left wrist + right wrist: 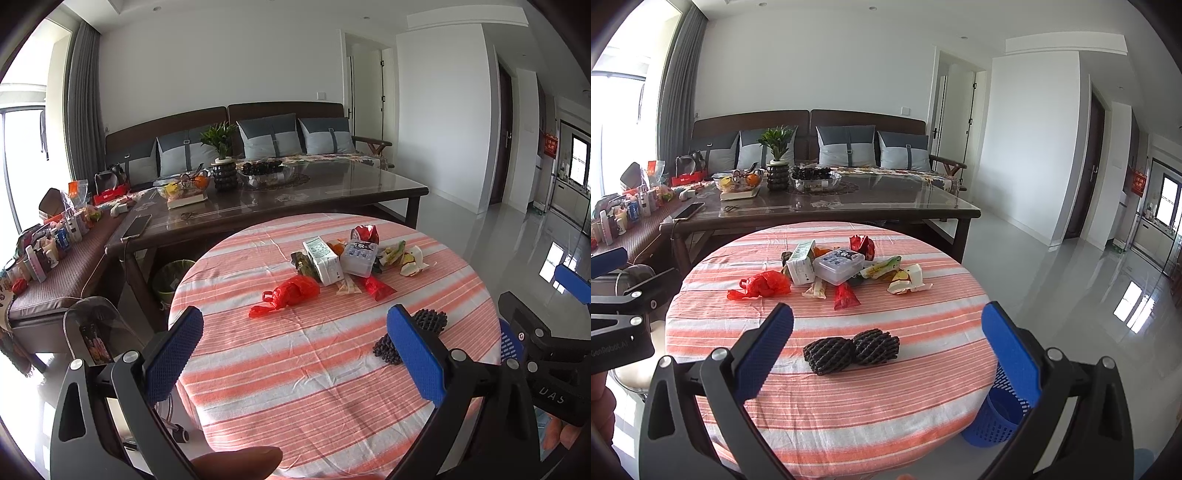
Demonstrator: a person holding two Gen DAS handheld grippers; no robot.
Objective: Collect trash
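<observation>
foam nets (851, 350) nearest | trash pile (842, 269) behind | blue basket (997, 417) right

- Round table (827, 424) under striped cloth.
- Far side: trash pile (846, 267), red bag (762, 284) at its left.
- Near: two black foam nets (851, 349).

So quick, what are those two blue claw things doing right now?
Left gripper: open, holding nothing.
Right gripper: open, holding nothing.

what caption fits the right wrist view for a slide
Open right tongs hover over two black foam nets on a striped round table, trash pile beyond, blue basket beside.
</observation>
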